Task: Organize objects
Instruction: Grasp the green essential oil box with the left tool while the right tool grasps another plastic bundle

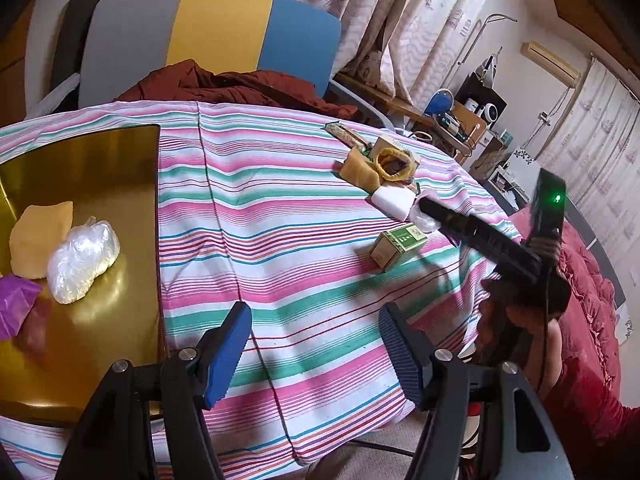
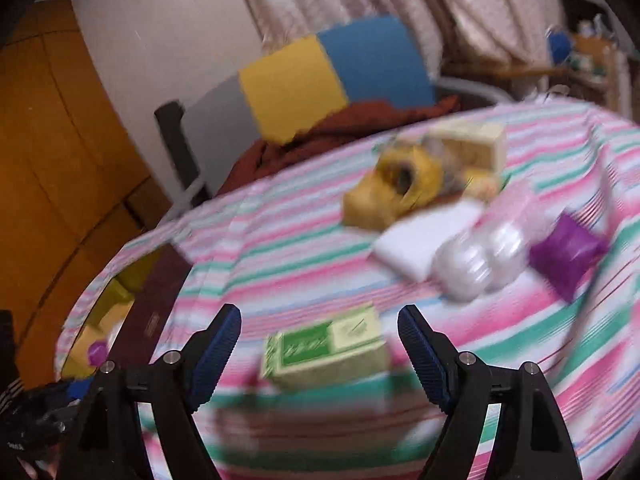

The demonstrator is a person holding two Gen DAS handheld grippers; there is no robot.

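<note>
Right wrist view is pretty blurry, but we can see the right gripper (image 2: 320,344) hanging with its fingers wide apart, straddling the green box (image 2: 326,350) on the striped cloth (image 2: 248,248). Nothing is pinched yet. At about 1 o'clock from the box sits the rest of the pile: white block (image 2: 416,246), clear bag (image 2: 480,256), purple packet (image 2: 566,256).

From the left wrist we've got the left gripper (image 1: 316,348) spread too, holding nothing, with the gold tray (image 1: 100,168) off at 10 o'clock, already carrying a yellow block (image 1: 38,236) and another clear bag (image 1: 82,260).

Our guess for doing this well: slow down, square the pads to the box's long sides, drop lower, then squeeze gently since cardboard probably crushes.
</note>
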